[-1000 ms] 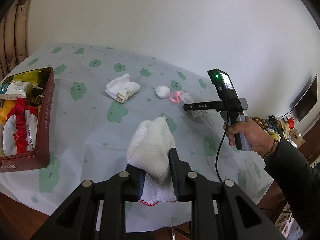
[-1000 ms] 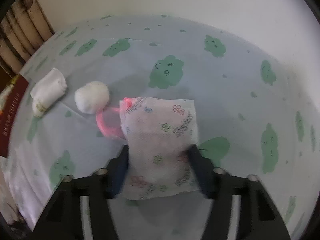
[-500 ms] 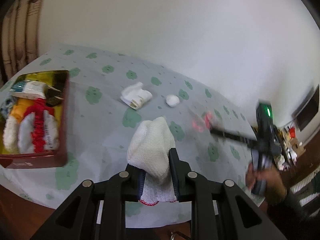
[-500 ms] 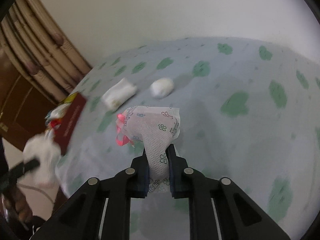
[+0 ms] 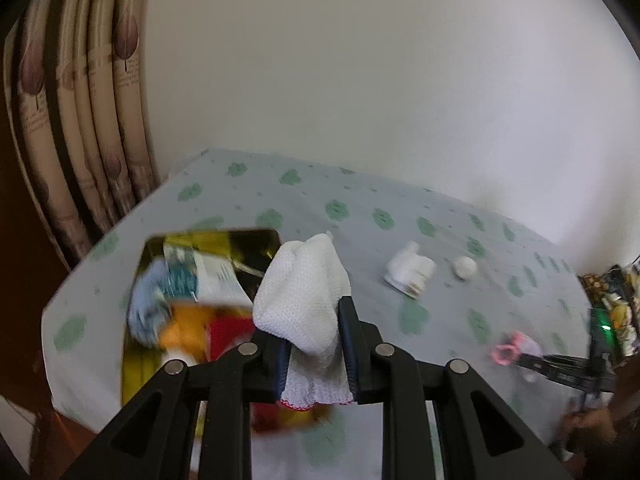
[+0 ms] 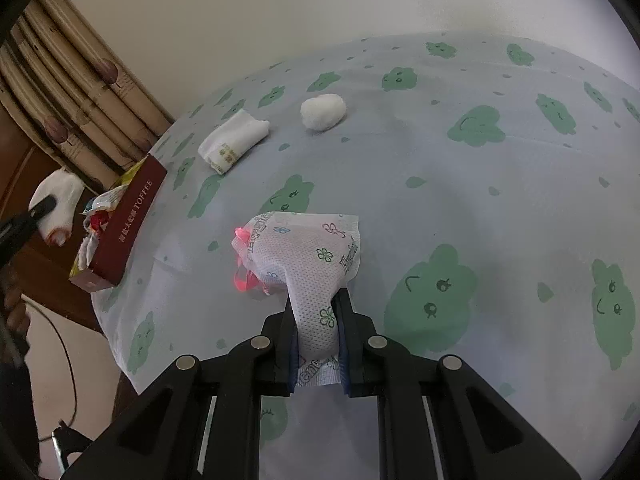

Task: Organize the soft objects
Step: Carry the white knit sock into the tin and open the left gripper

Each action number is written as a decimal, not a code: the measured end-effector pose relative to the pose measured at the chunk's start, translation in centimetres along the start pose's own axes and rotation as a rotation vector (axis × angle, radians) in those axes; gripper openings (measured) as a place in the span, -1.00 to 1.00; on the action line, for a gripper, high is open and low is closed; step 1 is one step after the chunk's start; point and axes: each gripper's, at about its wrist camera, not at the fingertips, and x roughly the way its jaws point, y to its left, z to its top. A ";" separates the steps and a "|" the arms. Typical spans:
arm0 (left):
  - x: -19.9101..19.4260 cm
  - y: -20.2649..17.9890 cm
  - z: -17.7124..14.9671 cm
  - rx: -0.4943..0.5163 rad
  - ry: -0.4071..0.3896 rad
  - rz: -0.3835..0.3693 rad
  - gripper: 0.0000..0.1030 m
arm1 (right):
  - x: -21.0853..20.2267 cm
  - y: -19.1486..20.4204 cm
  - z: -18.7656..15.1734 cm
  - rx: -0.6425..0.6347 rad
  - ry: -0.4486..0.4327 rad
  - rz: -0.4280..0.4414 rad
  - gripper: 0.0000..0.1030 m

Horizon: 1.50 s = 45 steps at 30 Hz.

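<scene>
Over the dark-red rectangular toffee tin, left gripper fingers clamp white knit cloth; right gripper pinches floral-print tissue pack. Next: drop cloth in w/ care.

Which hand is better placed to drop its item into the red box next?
Left, probably. The left tool holds the white knit cloth right above the red box; the right tool, clamping the floral packet, is farther off.

A white knit cloth and a flower-printed wipe packet hang clamped above the tablecloth; a folded sock and a cotton ball lie near its far edge.
</scene>
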 end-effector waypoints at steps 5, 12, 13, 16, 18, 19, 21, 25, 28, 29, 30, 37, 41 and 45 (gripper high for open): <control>5.0 2.8 1.6 -0.033 0.028 0.058 -0.57 | 0.4 -0.2 -0.3 0.019 0.000 0.003 -0.72; 9.2 4.1 2.0 -0.013 0.075 0.100 -0.44 | 0.6 -0.6 -0.3 0.042 -0.001 0.017 -0.70; 9.5 4.1 2.1 -0.014 0.082 0.110 -0.34 | 0.6 -0.6 -0.3 0.042 -0.002 0.017 -0.70; 9.8 3.9 2.2 -0.012 0.080 0.129 -0.11 | 0.7 -0.6 -0.3 0.042 -0.001 0.018 -0.70; 9.4 3.8 2.2 -0.006 0.058 0.172 0.04 | 0.6 -0.7 -0.3 0.045 -0.002 0.022 -0.70; 9.2 3.7 2.2 -0.002 0.049 0.187 0.12 | 0.7 -0.7 -0.3 0.045 -0.002 0.023 -0.70; 8.3 3.4 2.0 0.011 0.029 0.224 0.14 | 0.7 -0.8 -0.4 0.047 -0.004 0.027 -0.70; 5.7 3.4 1.2 -0.023 -0.012 0.222 0.14 | 0.7 -0.9 -0.4 0.054 -0.007 0.032 -0.70; 3.4 3.2 -0.1 -0.067 -0.018 0.197 0.14 | 0.6 -0.8 -0.4 0.060 -0.010 0.032 -0.70; 2.1 3.0 -1.0 -0.087 -0.031 0.194 0.14 | 0.6 -0.8 -0.4 0.063 -0.011 0.033 -0.70; 1.2 2.9 -1.6 -0.099 -0.045 0.194 0.14 | 0.6 -0.9 -0.5 0.068 -0.011 0.035 -0.70; -5.3 1.6 -7.7 -0.184 -0.120 0.260 0.28 | -0.1 -1.0 -0.9 0.104 -0.005 0.053 -0.69; -7.1 1.8 -10.8 -0.218 -0.117 0.311 0.29 | -0.7 -0.4 -1.5 0.100 0.003 0.065 -0.69; -6.9 2.6 -12.3 -0.216 -0.062 0.353 0.29 | -1.1 1.7 -2.0 0.059 0.023 0.077 -0.69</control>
